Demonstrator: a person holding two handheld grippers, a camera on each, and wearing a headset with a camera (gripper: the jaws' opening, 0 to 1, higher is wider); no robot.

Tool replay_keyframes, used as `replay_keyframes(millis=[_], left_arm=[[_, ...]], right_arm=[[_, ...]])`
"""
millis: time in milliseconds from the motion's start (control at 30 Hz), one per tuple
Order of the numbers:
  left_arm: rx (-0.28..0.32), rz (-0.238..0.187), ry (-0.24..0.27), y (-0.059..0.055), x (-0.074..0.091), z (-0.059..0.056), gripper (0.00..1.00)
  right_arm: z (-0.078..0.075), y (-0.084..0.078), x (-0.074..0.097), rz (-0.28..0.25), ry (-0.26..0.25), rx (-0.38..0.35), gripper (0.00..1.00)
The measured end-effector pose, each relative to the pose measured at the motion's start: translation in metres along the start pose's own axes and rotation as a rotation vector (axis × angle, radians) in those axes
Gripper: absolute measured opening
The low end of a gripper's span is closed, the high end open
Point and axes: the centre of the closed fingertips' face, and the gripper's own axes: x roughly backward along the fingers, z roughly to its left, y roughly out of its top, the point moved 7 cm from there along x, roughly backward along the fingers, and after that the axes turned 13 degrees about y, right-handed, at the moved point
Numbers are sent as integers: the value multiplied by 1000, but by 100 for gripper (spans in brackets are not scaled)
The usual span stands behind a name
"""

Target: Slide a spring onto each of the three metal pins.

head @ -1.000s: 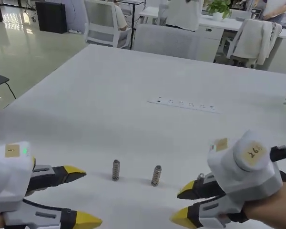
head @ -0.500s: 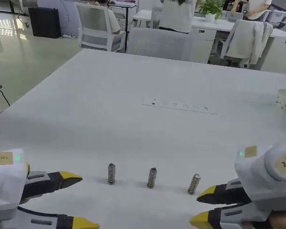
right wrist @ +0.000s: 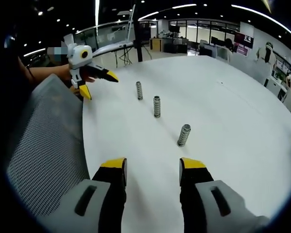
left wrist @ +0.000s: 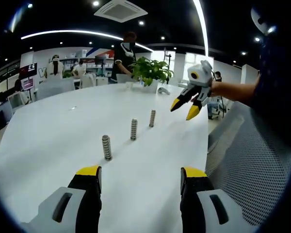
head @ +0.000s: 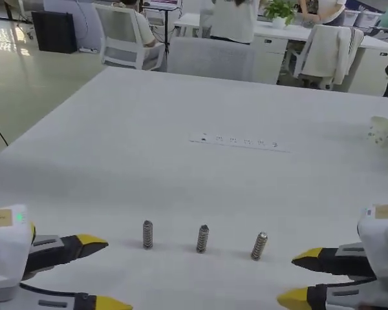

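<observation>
Three grey coiled metal springs [head: 203,239] stand upright in a row on the white bench [head: 194,110], so I judge every pin sleeved, nothing left. My left tool [head: 107,272] and right tool [head: 291,278] gape wide, empty.

On the near part of the white table [head: 181,116], three springs stand in a row: the left spring [head: 147,234] and the middle spring [head: 202,238] upright, and the right spring [head: 259,246] leaning slightly. The left tongs [head: 107,272] sit at lower left and the right tongs [head: 296,278] at lower right, both spread wide and apart from the springs. A socket strip [head: 238,142] lies farther back.
</observation>
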Motion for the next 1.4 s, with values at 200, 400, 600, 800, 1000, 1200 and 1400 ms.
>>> replay_keyframes(millis=[200, 400, 600, 800, 1000, 1200, 1400], left_arm=[[4, -2, 3, -1, 0, 2, 61], [7, -2, 3, -2, 0, 3, 62], [11, 0, 4, -5, 1, 4, 62], [13, 3, 5, -7, 1, 4, 62], [15, 3, 6, -7, 0, 6, 63], [17, 6, 6, -9, 0, 7, 63], [20, 6, 8, -9, -1, 8, 63]], right_arm=[[-2, -5, 3, -60, -22, -1, 52], [-4, -8, 3, -109, -23, 13, 57], [-6, -14, 2, -119, -36, 24, 62], [-8, -19, 0, -156, -49, 85, 70], [-9, -21, 0, -172, -53, 88, 76], [-10, -22, -1, -179, -62, 96, 80], [-11, -21, -1, -178, -59, 89, 79]])
